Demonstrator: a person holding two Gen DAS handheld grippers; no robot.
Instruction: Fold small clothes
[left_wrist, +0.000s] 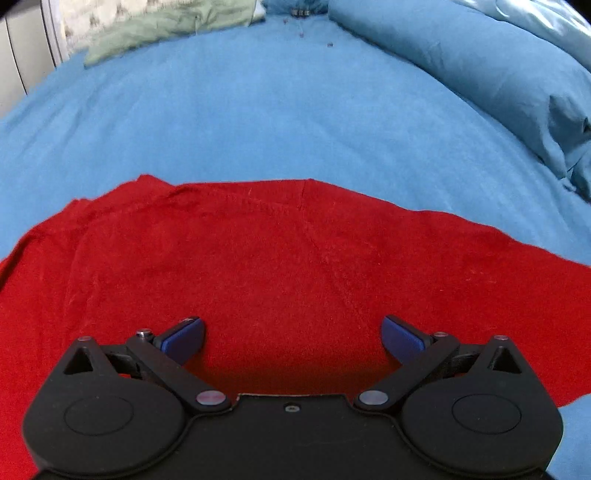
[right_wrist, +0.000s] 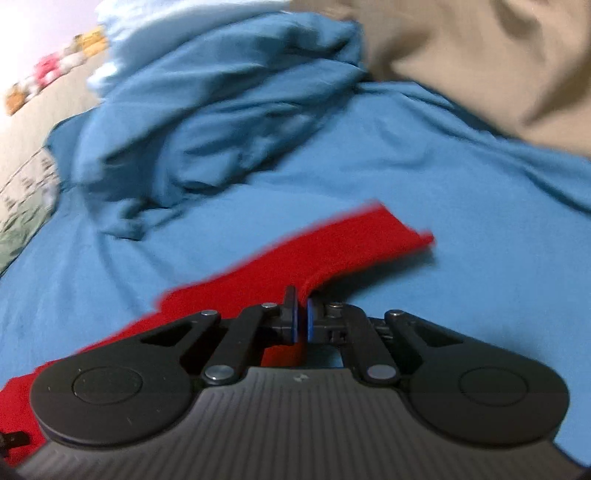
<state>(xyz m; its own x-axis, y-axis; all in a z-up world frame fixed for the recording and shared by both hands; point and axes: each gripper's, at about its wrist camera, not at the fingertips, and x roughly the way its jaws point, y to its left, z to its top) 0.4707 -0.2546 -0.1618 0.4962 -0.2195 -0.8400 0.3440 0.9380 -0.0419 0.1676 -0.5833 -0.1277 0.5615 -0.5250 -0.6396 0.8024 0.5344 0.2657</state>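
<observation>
One blue sheet (left_wrist: 280, 122) covers the bed; a rumpled blue duvet (right_wrist: 221, 103) is heaped toward its far side, with a green cloth (left_wrist: 162, 29) at a far corner; the red garment (left_wrist: 258, 266) lies spread flat near the bed's front edge; the left gripper (left_wrist: 291, 338) hovers over it, fingers wide apart; the right gripper (right_wrist: 301, 319) is clamped on the garment's edge, lifting a strip; no readable writing.

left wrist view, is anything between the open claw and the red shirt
Nothing visible. The left claw is open just above the red shirt, which lies spread on the blue sheet with only bare cloth between its fingers. The right claw is shut on the shirt's edge.
</observation>
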